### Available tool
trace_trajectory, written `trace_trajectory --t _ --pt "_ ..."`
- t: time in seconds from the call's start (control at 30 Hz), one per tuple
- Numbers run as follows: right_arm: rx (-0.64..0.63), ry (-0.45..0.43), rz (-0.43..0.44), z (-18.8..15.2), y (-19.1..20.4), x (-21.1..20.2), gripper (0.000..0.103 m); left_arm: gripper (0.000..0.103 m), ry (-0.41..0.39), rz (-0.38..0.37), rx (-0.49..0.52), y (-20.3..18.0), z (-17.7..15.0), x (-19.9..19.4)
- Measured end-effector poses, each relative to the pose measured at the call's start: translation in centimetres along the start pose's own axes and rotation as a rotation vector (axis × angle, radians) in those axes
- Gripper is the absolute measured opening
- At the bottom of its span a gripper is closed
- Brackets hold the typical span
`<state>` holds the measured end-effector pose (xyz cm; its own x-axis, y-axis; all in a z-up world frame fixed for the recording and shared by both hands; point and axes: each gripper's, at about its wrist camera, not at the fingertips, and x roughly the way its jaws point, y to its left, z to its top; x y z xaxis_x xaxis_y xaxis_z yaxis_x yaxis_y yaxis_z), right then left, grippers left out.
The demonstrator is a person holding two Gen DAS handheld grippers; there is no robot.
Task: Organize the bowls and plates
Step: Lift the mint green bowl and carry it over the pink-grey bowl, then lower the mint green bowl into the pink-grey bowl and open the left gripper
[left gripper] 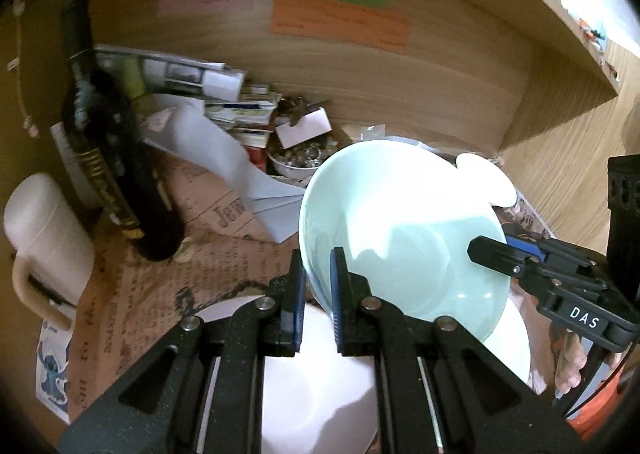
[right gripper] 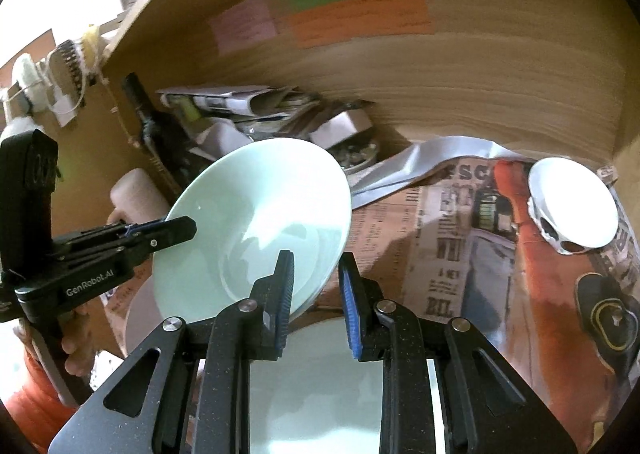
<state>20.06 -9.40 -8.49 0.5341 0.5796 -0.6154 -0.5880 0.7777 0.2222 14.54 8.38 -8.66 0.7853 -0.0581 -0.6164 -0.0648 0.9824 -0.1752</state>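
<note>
You hold the mint bowl (left gripper: 400, 230) tilted in the air between both grippers, above a white plate (left gripper: 316, 386) that lies on the newspaper (left gripper: 224, 266). Your left gripper (left gripper: 318, 294) pinches the bowl's near rim, one pad inside and one outside the wall. Your right gripper (right gripper: 316, 294) pinches the opposite rim the same way; from the left view its fingers (left gripper: 496, 256) reach in over the far edge. A dark bottle (left gripper: 108, 142) and a cream mug (left gripper: 44, 234) stand at the left, well apart from the bowl. A small white dish (right gripper: 572, 202) sits on the paper off to the right.
</note>
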Motion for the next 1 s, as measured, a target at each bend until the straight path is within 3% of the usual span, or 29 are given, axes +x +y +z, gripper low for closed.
trace_trajectory --t 0.5,1.0 --pt "-0.062 0.041 0.077 -1.8 5.1 1.2 0.021 0.01 -0.037 0.059 -0.052 4.1 -4.0 -3.9" --pt "-0.071 0.137 0.103 -4.4 7.5 4.4 0.021 0.01 0.01 0.1 -0.087 6.7 -7.4 -3.7"
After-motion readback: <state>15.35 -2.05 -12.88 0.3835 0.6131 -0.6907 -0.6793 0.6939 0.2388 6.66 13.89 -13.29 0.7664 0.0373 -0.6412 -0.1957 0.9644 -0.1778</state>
